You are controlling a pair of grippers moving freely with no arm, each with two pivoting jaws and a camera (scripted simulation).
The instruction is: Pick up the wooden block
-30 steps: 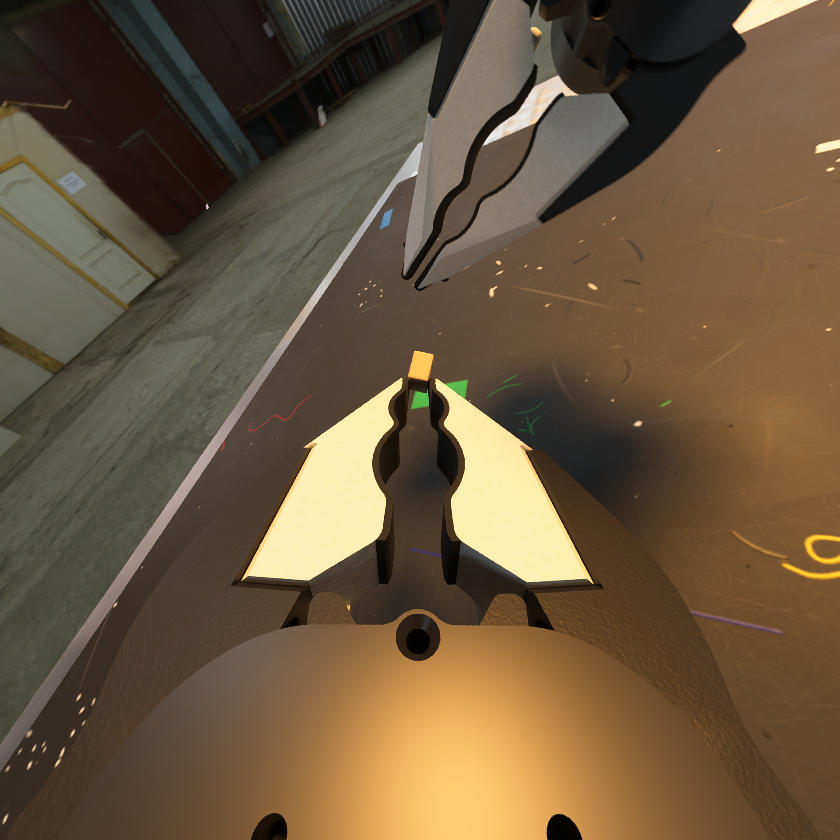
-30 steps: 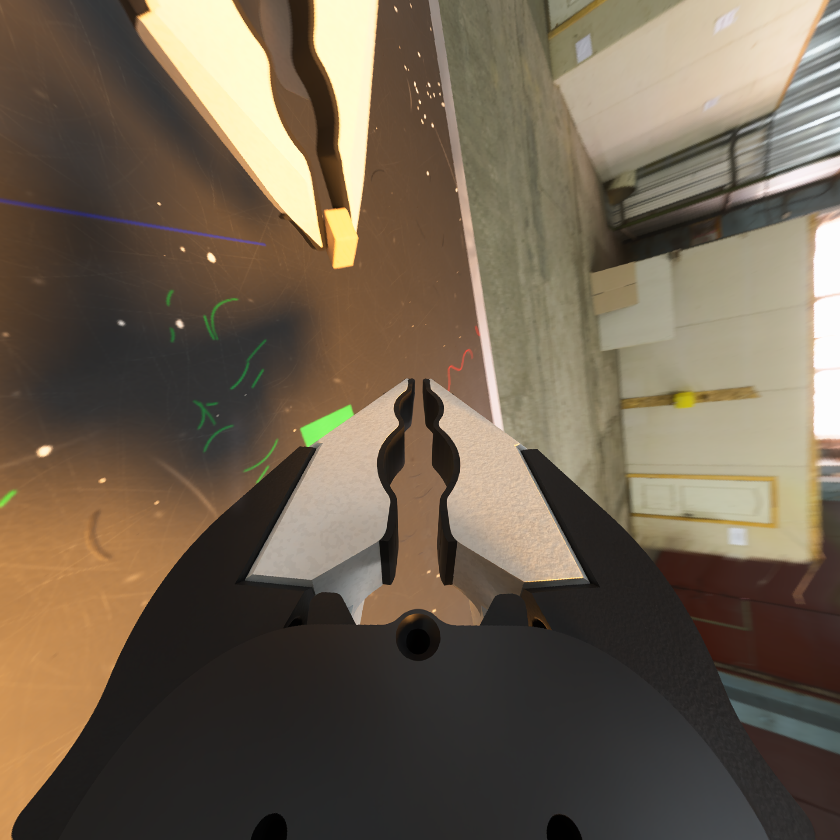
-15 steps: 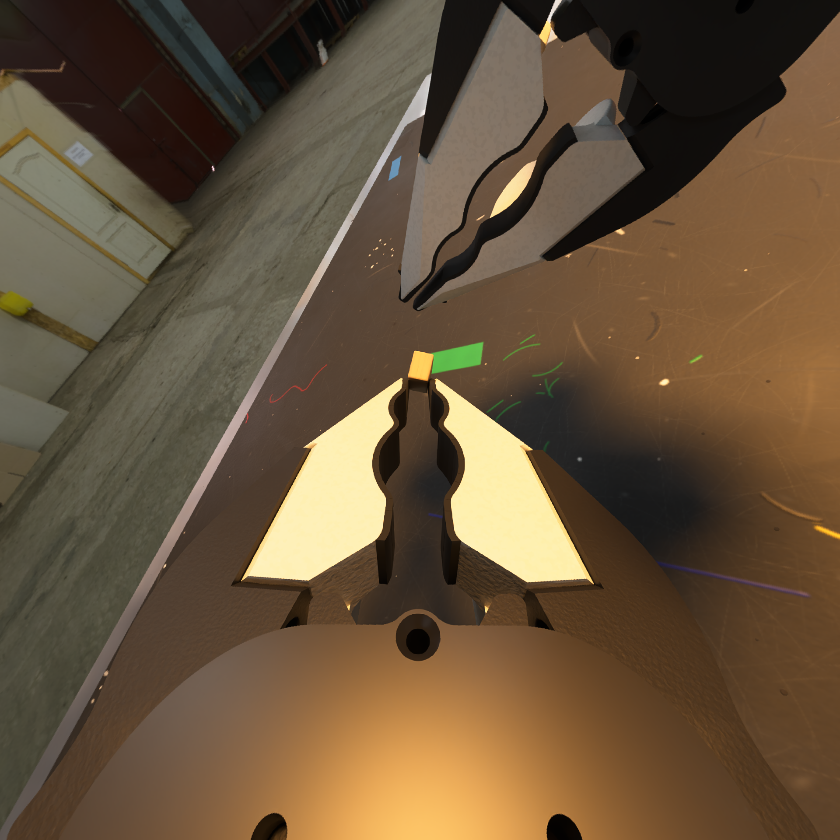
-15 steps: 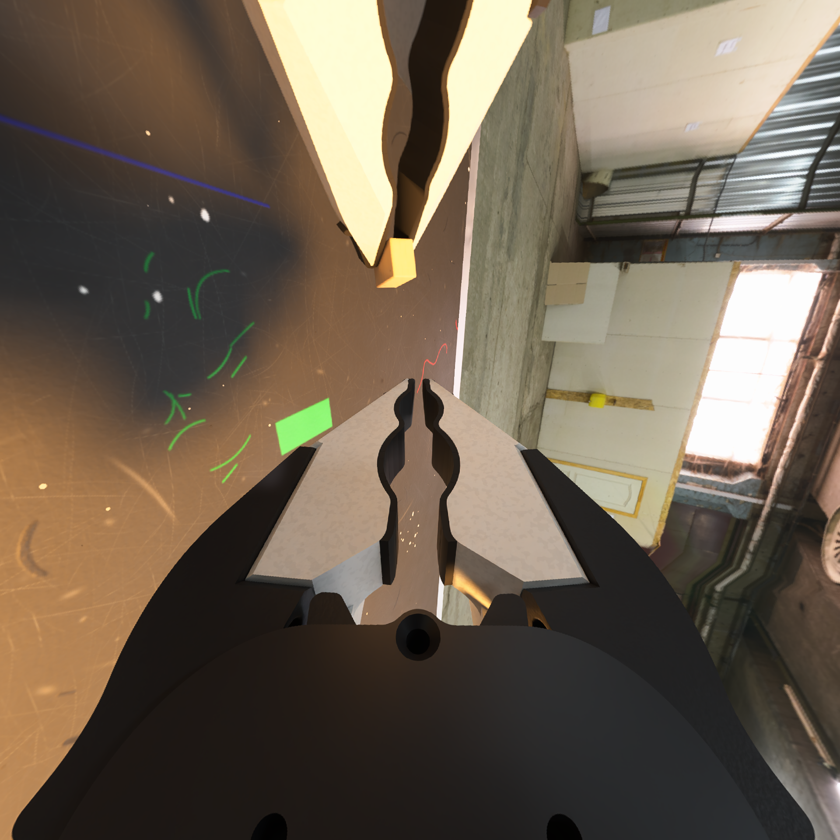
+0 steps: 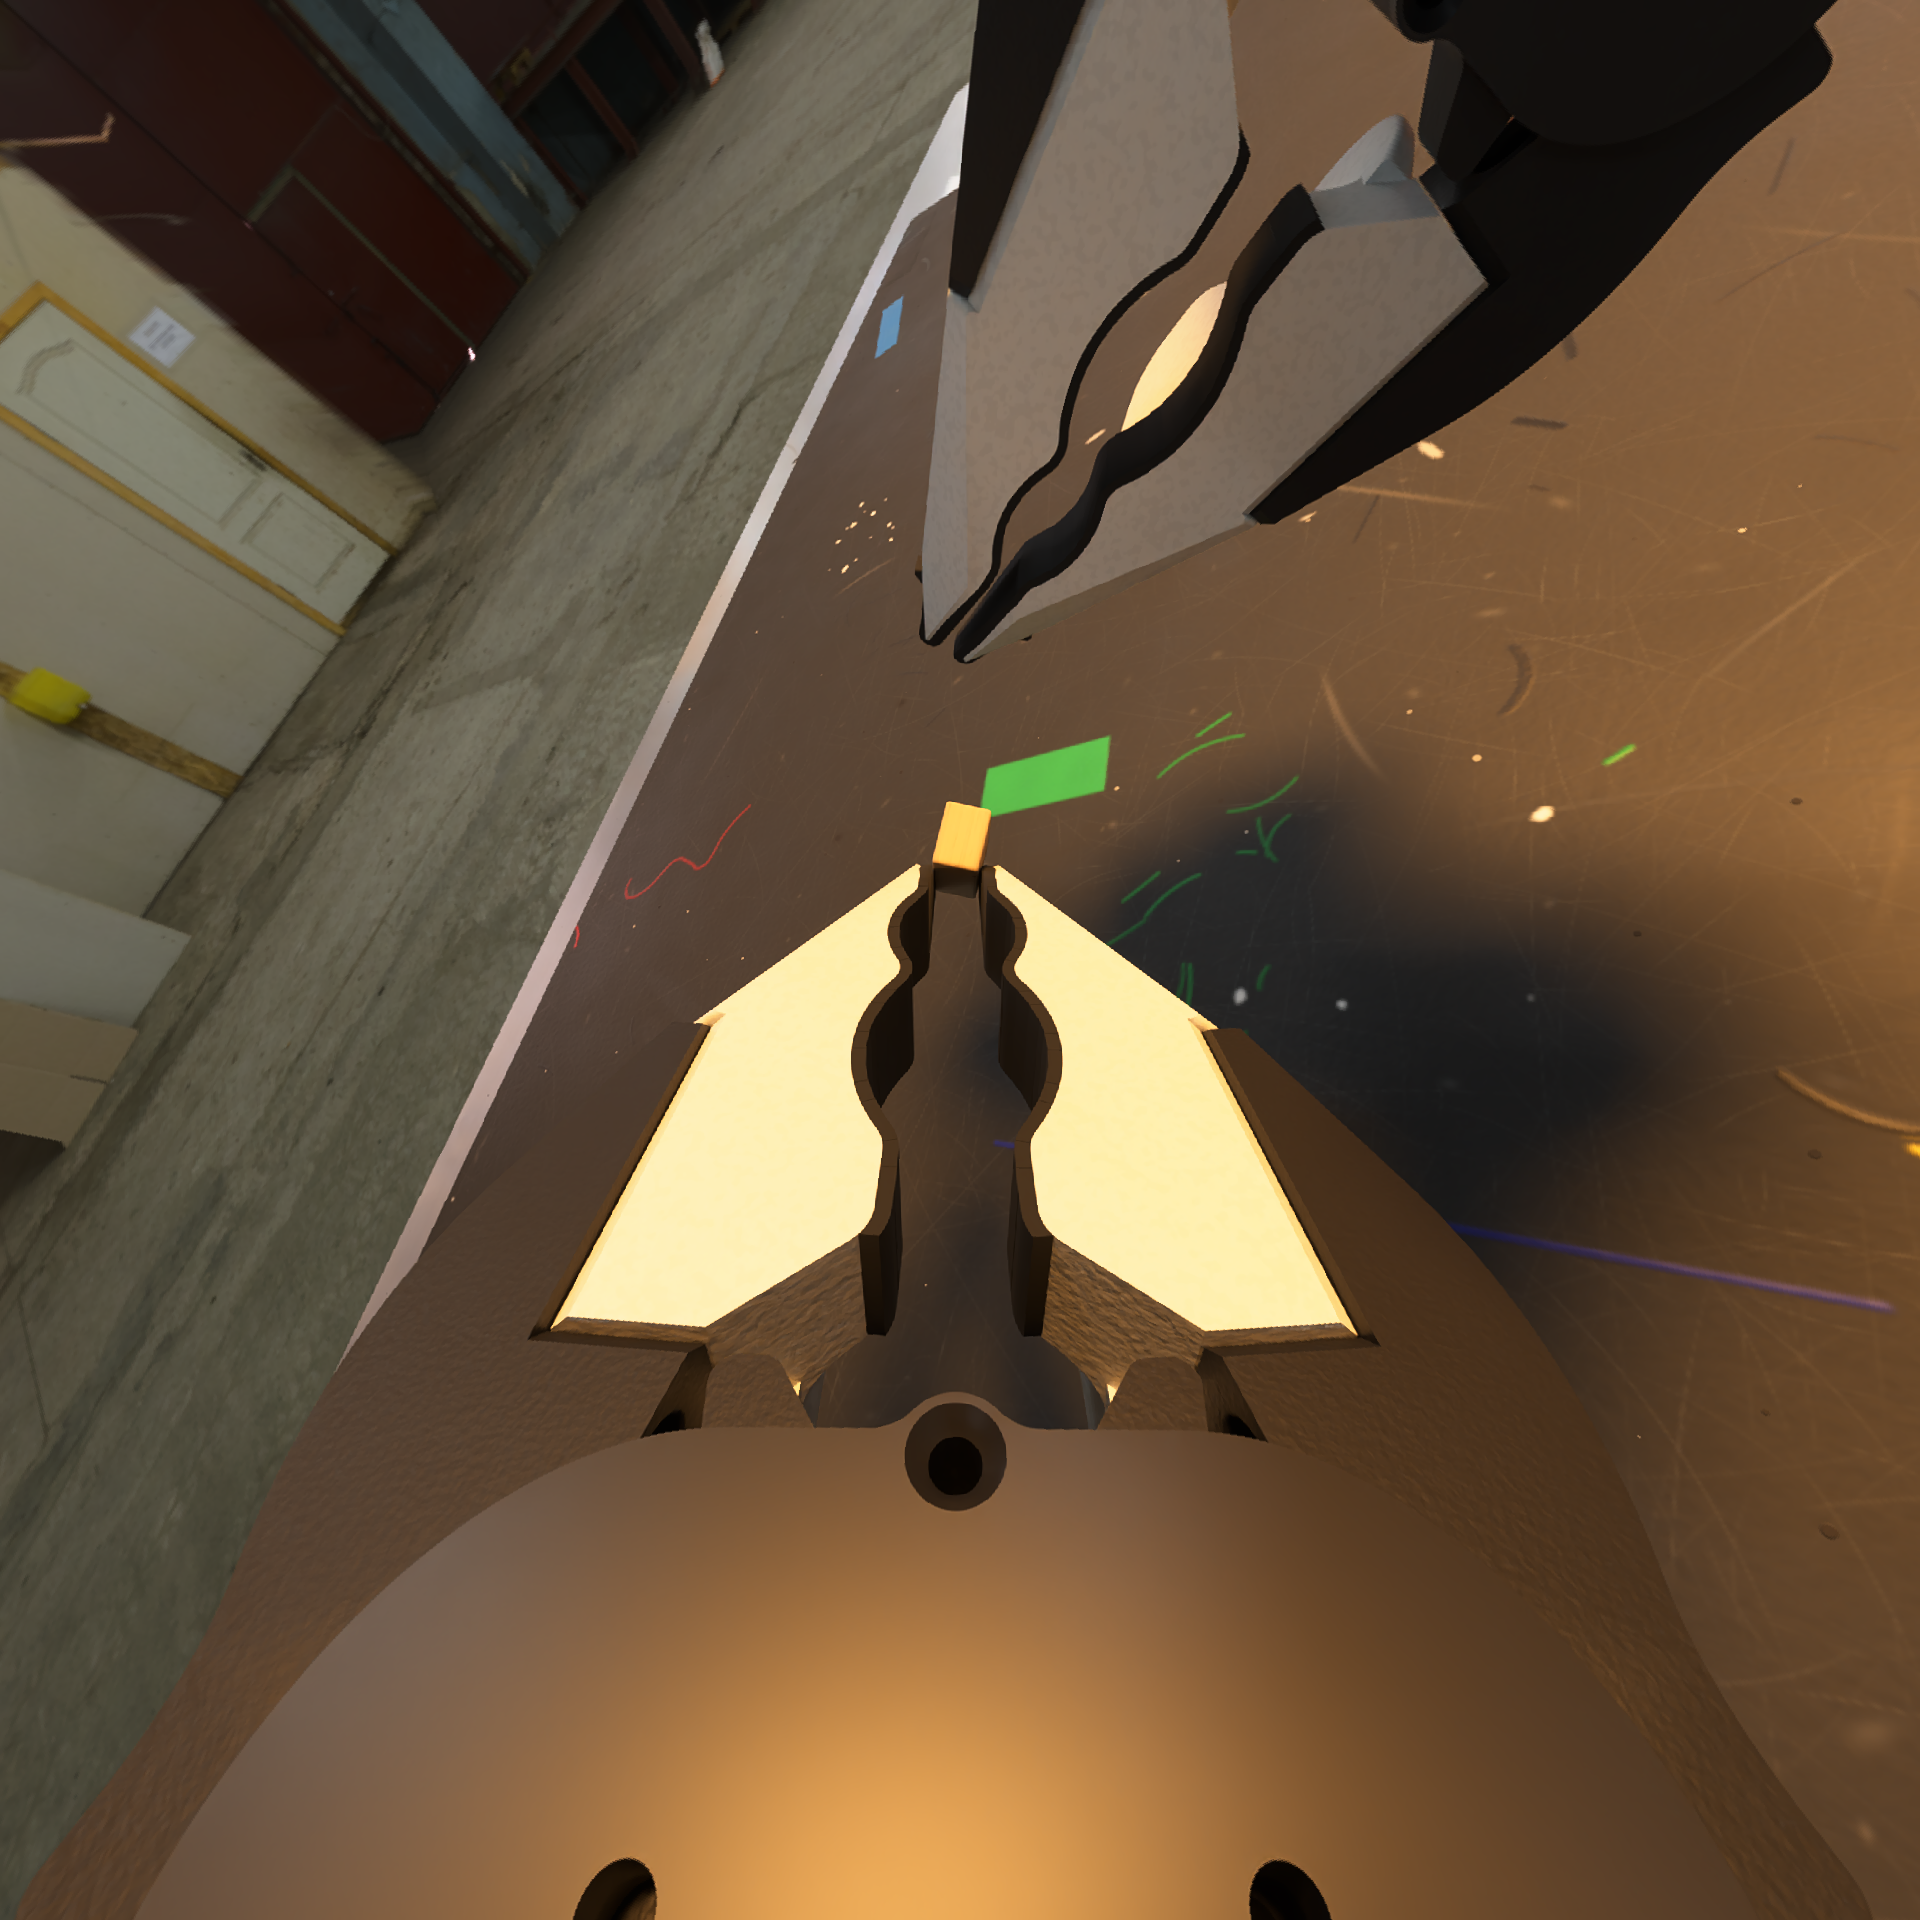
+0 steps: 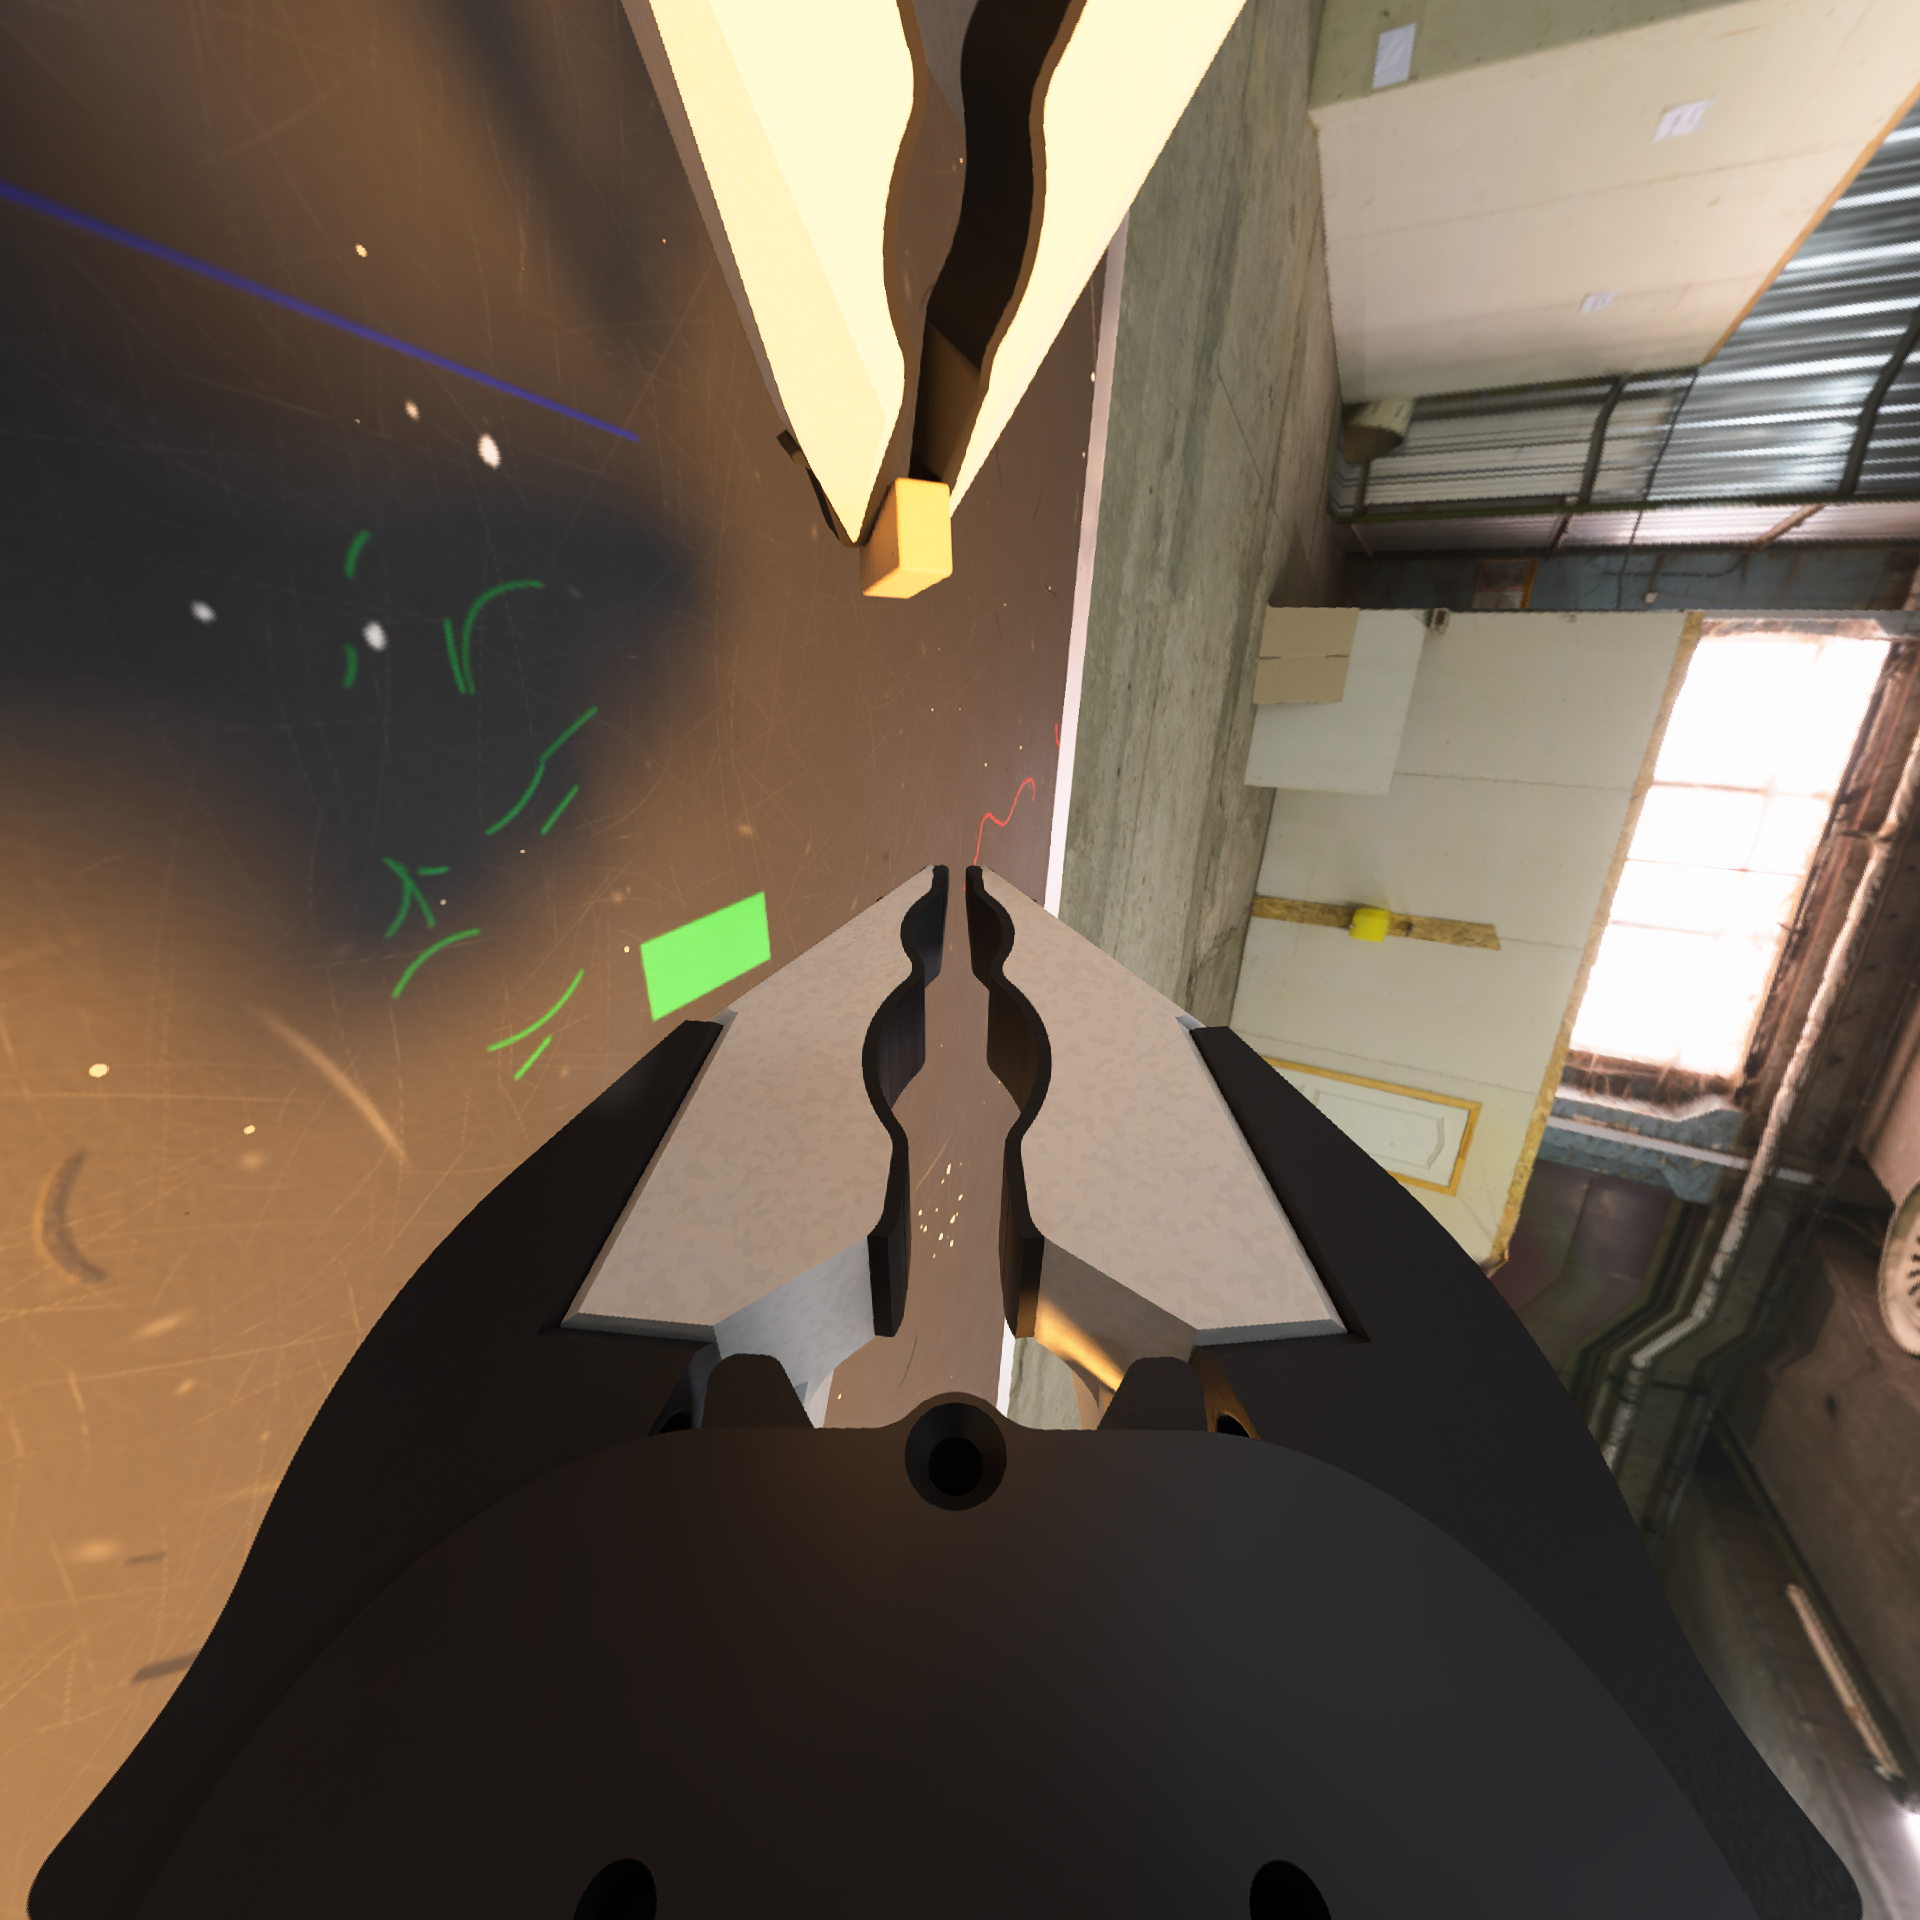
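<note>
The left gripper (image 5: 958, 871) clenches the block (image 5: 961, 836) at its very fingertips, above the bench (image 5: 1558, 623) near its long edge; whether the block clears the surface is hard to judge. Most of the block's rear is hidden between the fingers. The right gripper (image 6: 956, 871) is pinched nearly together on nothing, facing the left one. A green patch (image 5: 1046, 774) lies between them, one corner hidden by the block.
</note>
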